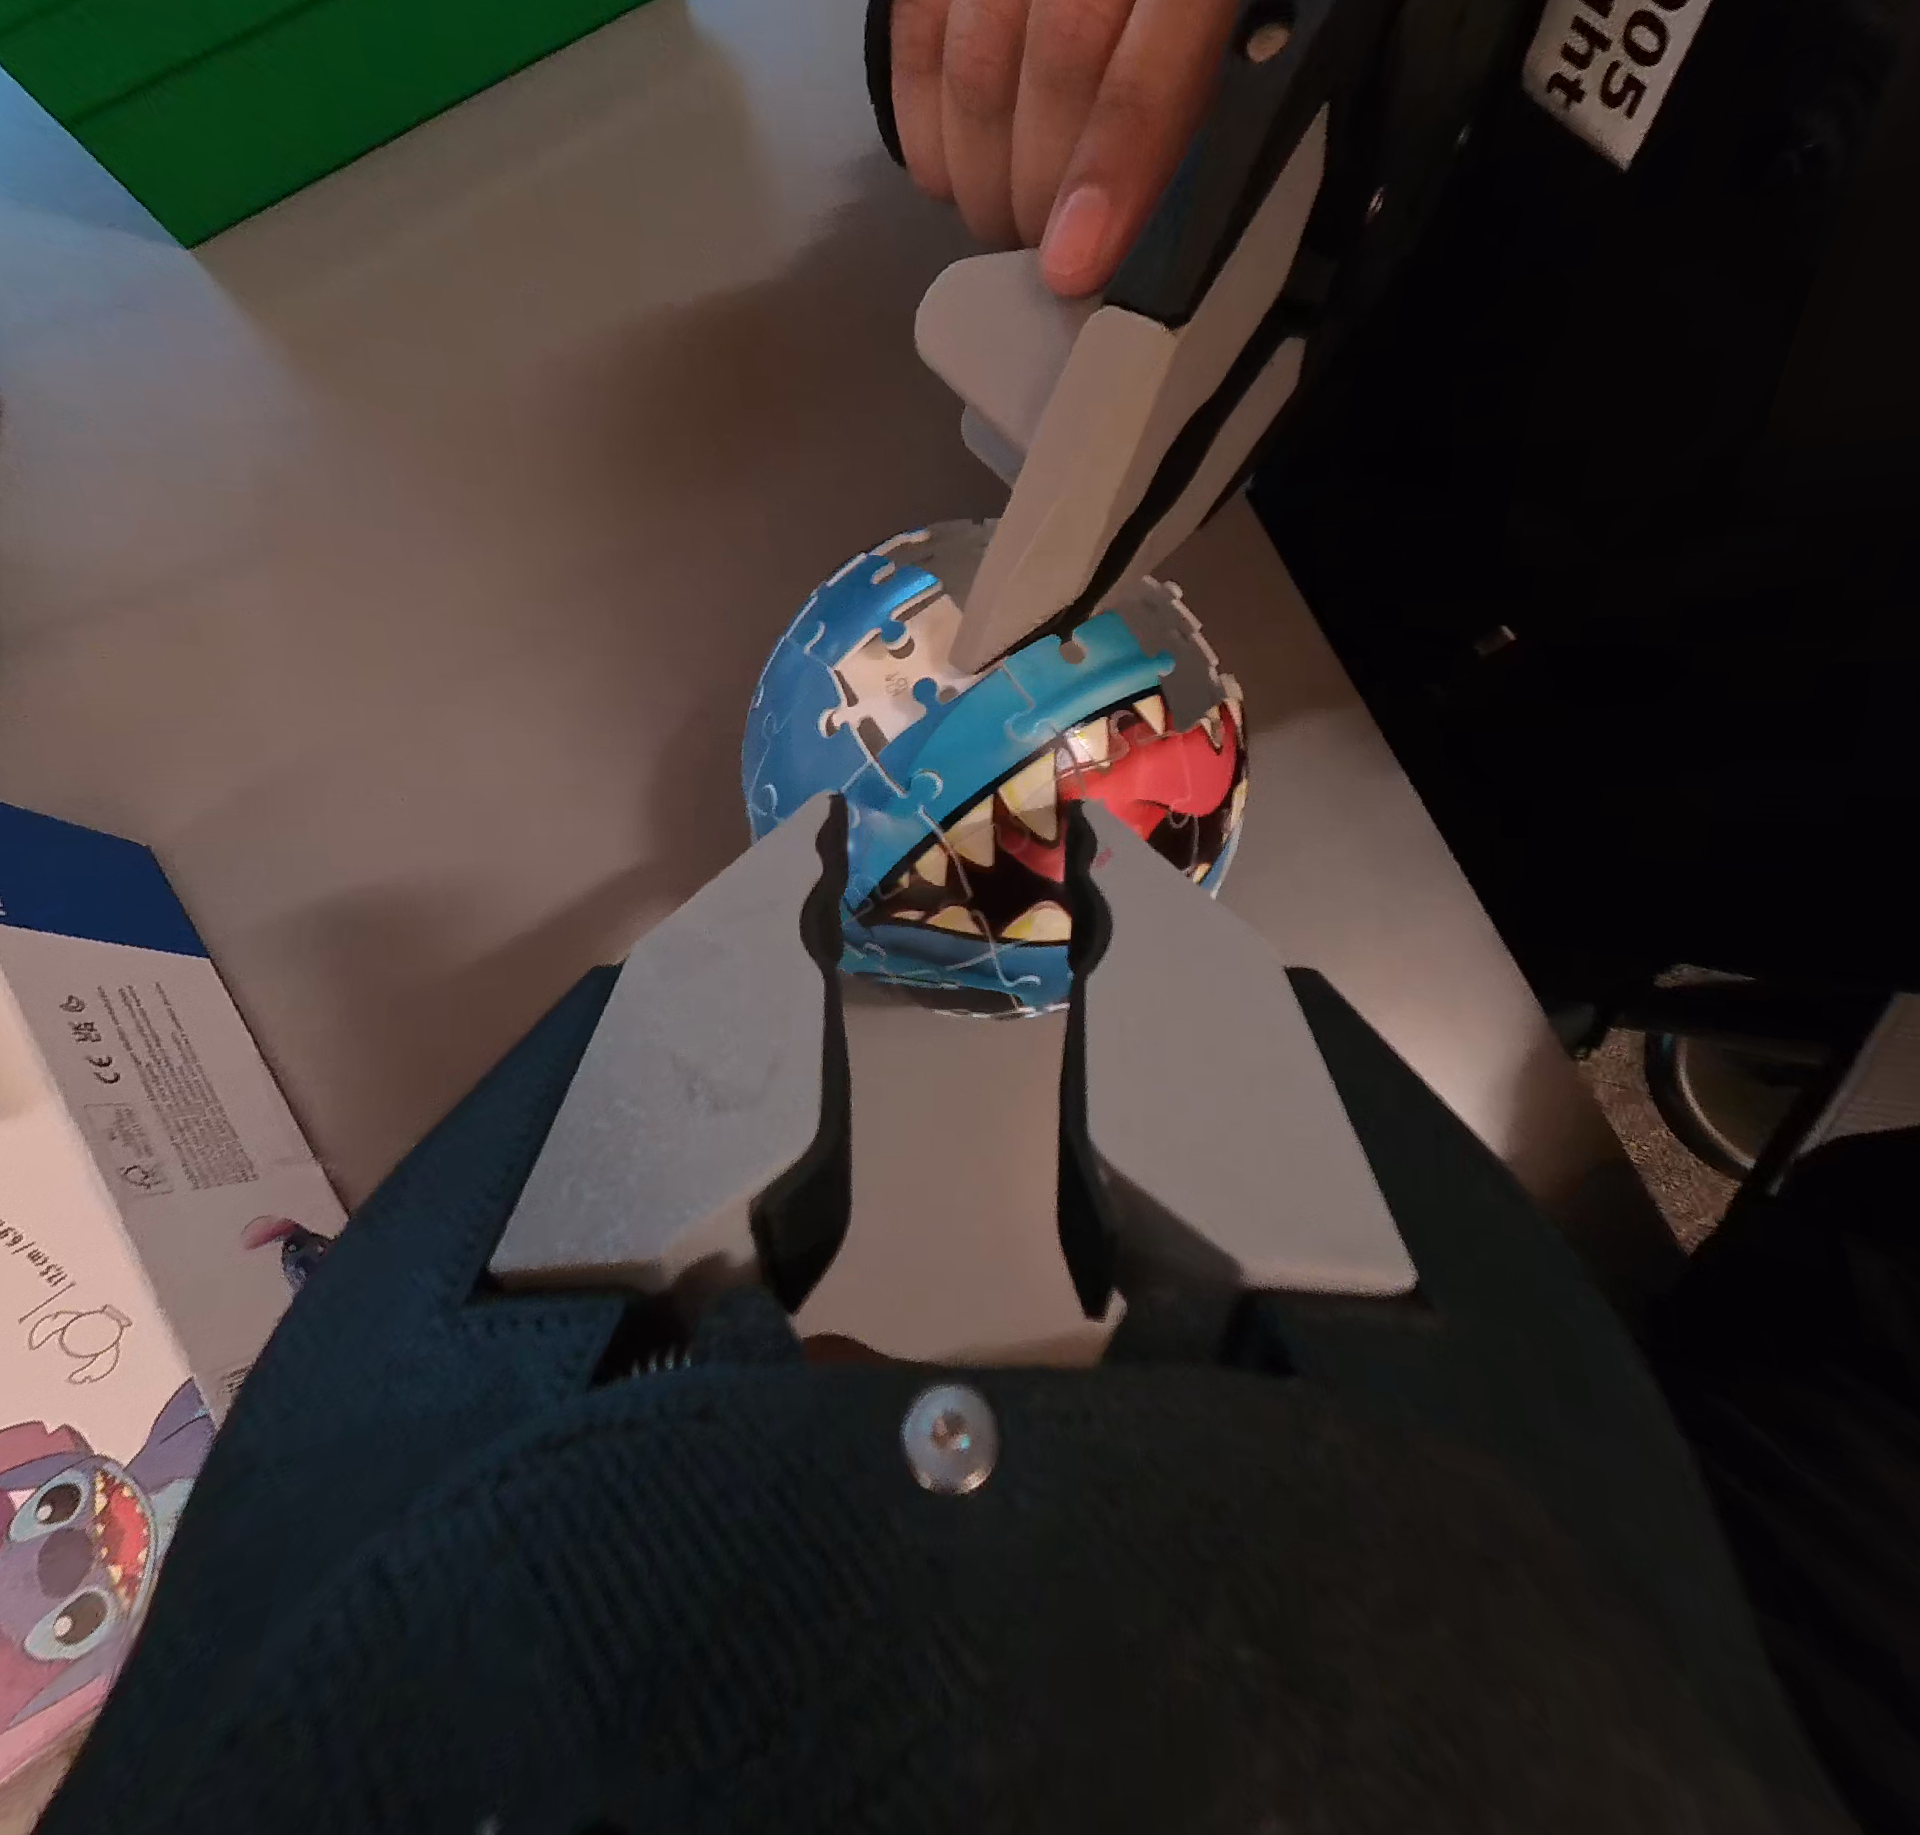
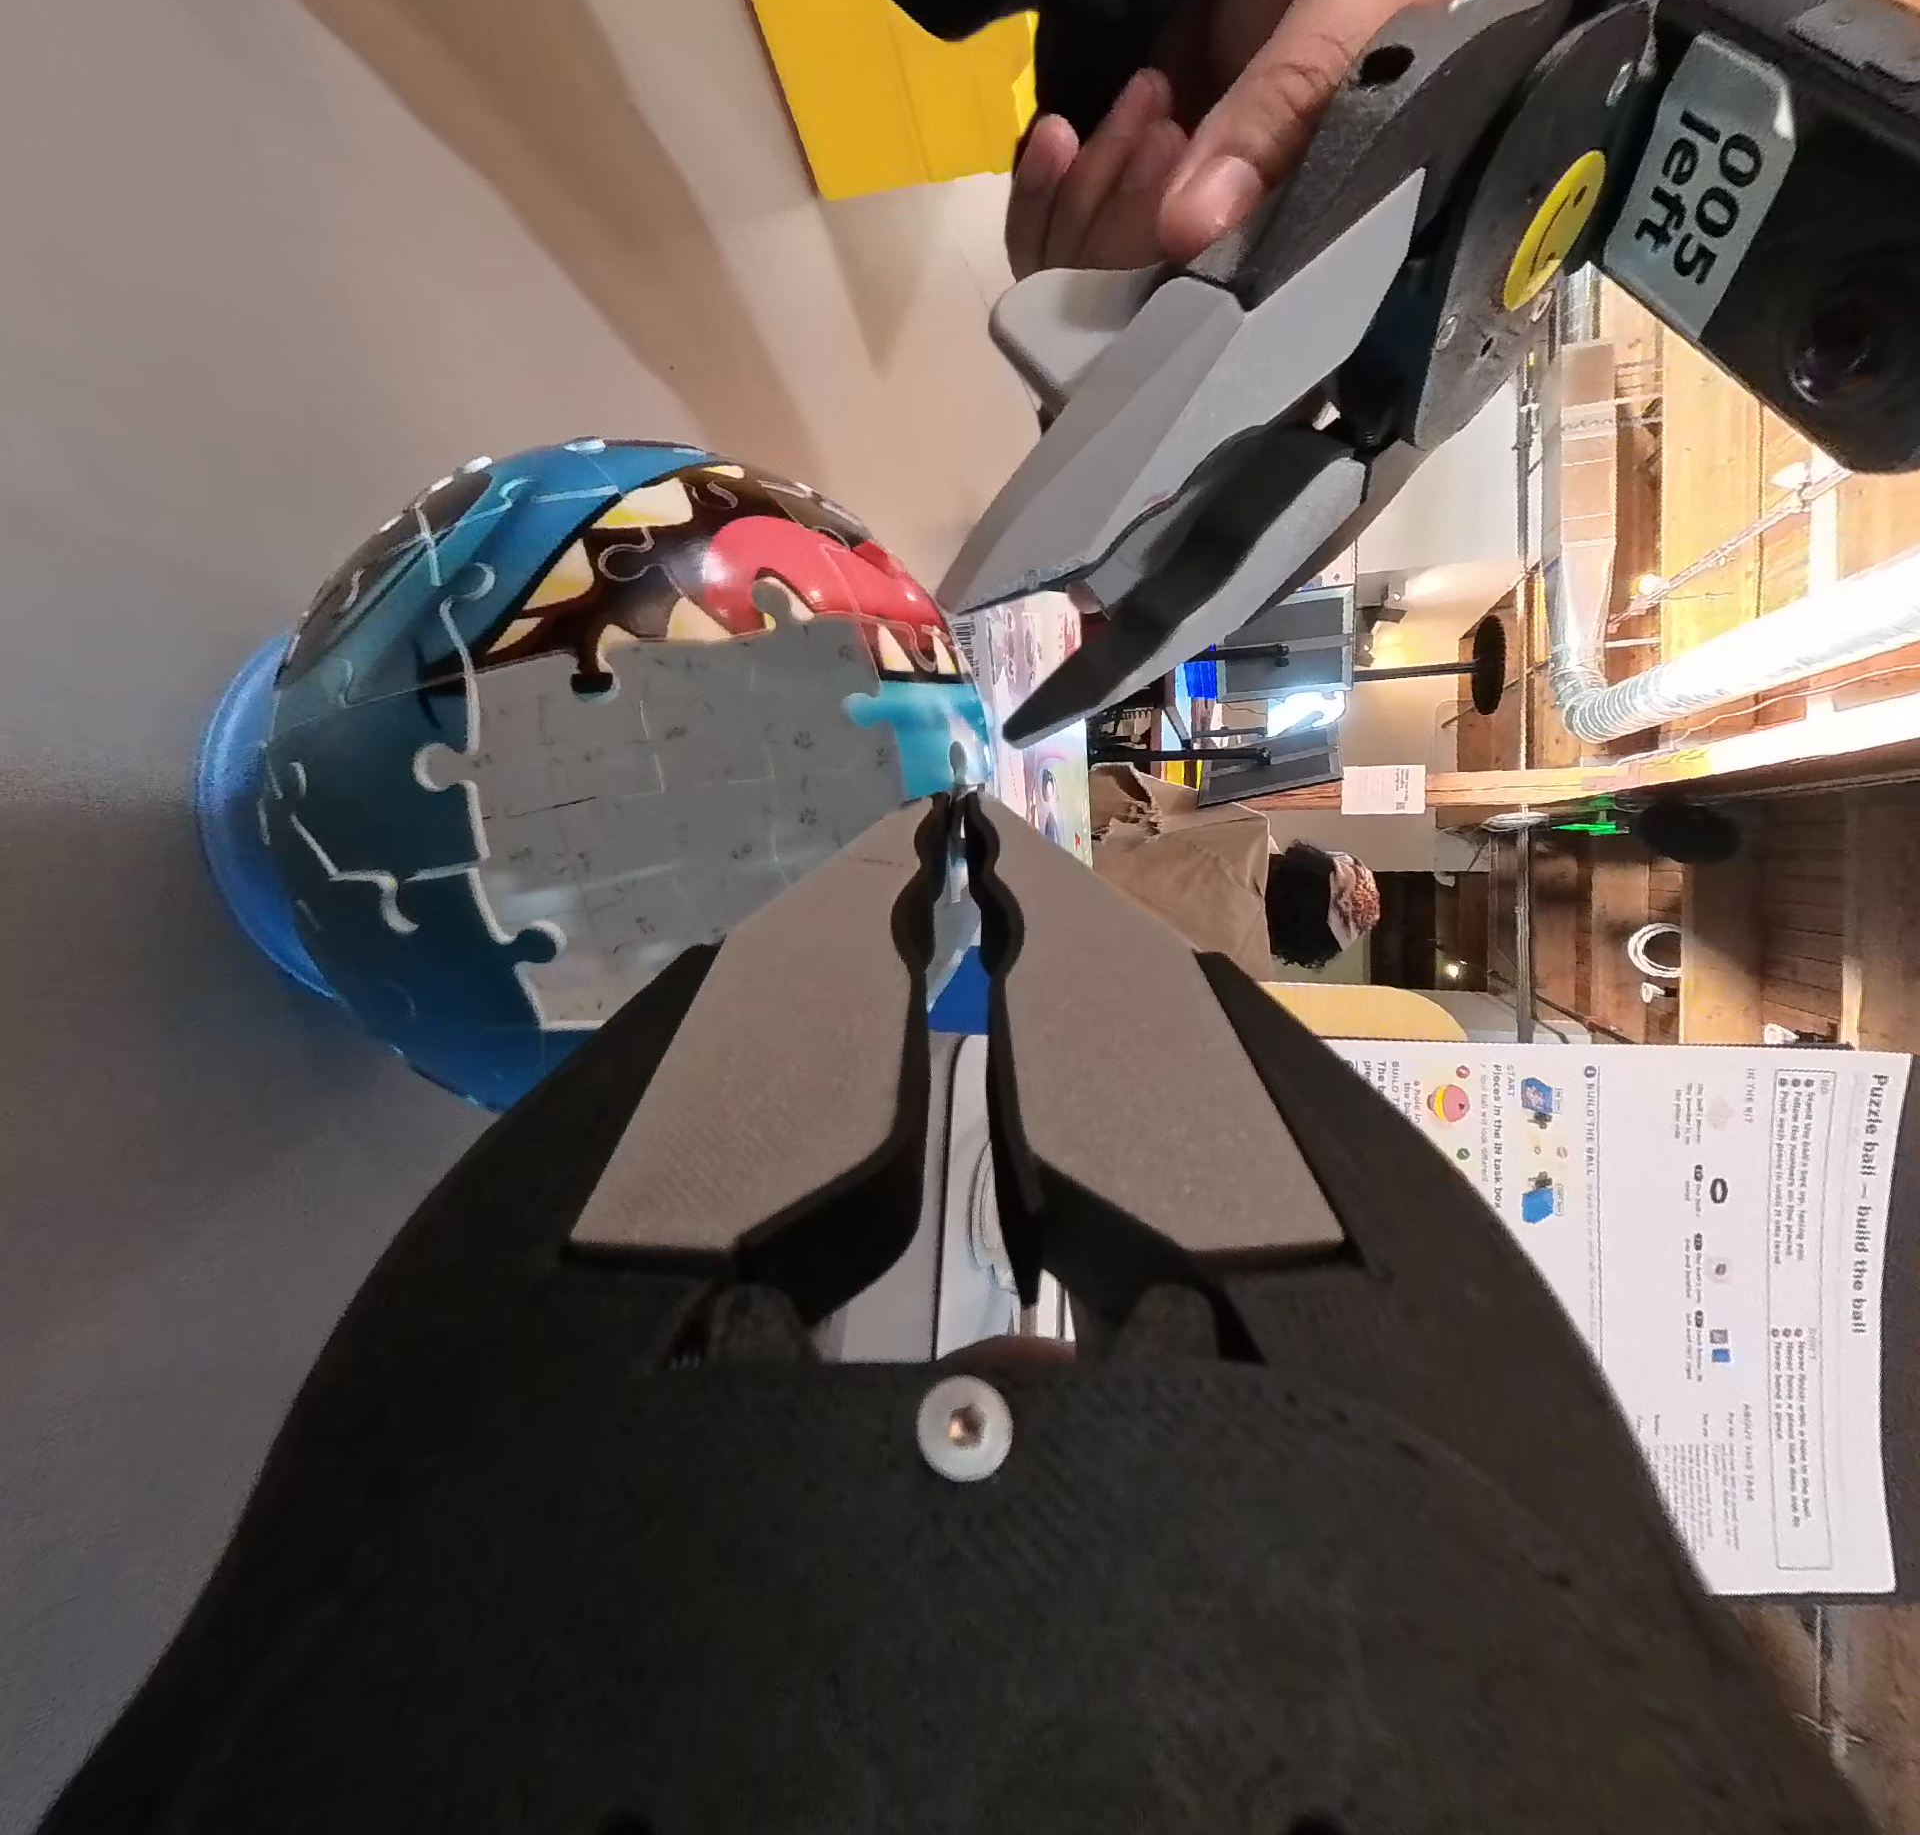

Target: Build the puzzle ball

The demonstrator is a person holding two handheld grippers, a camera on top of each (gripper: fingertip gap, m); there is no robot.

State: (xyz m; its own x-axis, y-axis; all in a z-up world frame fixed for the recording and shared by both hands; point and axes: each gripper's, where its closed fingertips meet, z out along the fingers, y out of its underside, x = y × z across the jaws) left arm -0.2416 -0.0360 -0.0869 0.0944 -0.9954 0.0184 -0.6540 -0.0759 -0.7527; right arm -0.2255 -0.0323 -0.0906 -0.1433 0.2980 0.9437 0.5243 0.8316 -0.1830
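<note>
Nearest in the left wrist view, the left gripper [image 1: 956, 819] stands with its jaws apart, one finger on each side of the puzzle ball [image 1: 997, 777]. It appears to brace the ball rather than squeeze it, though real contact cannot be told from here. The ball sits on the pale table [image 1: 468, 538], close to its edge, on a blue stand [image 2: 244, 850] that shows only in the right wrist view and probably stops it from rolling. Its toothy mouth faces the left gripper and its unfinished gap, showing grey piece backs, faces up. Just beyond, the right gripper [image 1: 1023, 642] reaches down into that gap, pinched tight on a thin puzzle piece [image 2: 958, 855], seemingly to seat it. Farther off lie a printed box [image 1: 125, 1214], a green box [image 1: 312, 50] and an instruction sheet [image 2: 1662, 1318].
</note>
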